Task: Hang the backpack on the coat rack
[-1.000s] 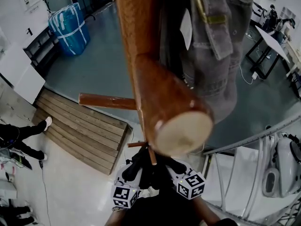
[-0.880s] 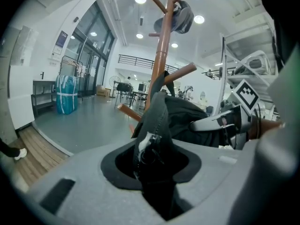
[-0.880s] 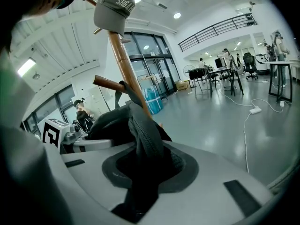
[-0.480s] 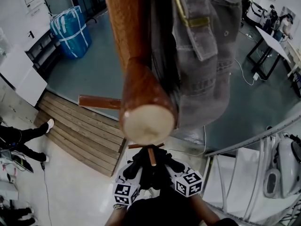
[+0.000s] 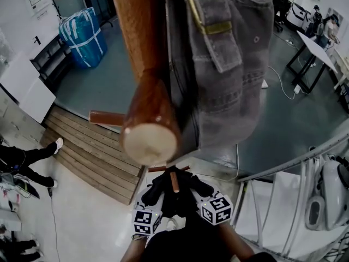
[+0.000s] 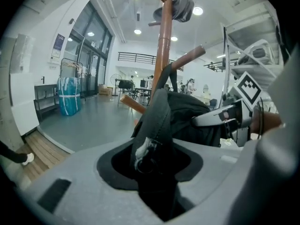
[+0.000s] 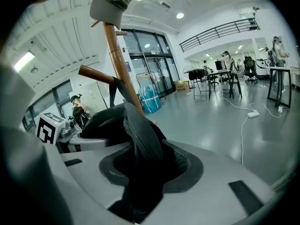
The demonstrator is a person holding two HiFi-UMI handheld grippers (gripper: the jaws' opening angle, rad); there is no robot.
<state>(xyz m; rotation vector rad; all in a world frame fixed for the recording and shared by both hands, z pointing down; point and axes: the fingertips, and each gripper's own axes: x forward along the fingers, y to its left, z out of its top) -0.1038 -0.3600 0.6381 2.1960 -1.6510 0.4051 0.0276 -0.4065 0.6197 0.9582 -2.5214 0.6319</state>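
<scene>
The wooden coat rack [image 5: 136, 31] fills the head view, with a grey cap [image 5: 223, 64] on an upper peg. Far below, the black backpack [image 5: 163, 192] sits against the pole by a small peg [image 5: 173, 180]. My left gripper [image 5: 152, 198] and right gripper [image 5: 202, 192] reach into it from either side. In the left gripper view a black strap [image 6: 154, 121] stands loose between the opening jaws of the left gripper [image 6: 152, 172]. A thin loop of the backpack [image 6: 192, 116] rises toward a slanted peg [image 6: 187, 59]. The right gripper [image 7: 140, 172] is also opening, with a ribbed strap [image 7: 140, 139] lying between its jaws.
A blue wrapped bundle [image 5: 82, 31] stands at the back left by a dark shelf. A wooden slatted platform [image 5: 92, 146] lies left of the rack's foot. A white railing [image 5: 283, 168] runs at the right, and a person's legs [image 5: 22, 157] show at the left edge.
The rack's big peg end and the cap have slid left across the head view. Both grippers stay at the backpack, slightly lower in the picture.
</scene>
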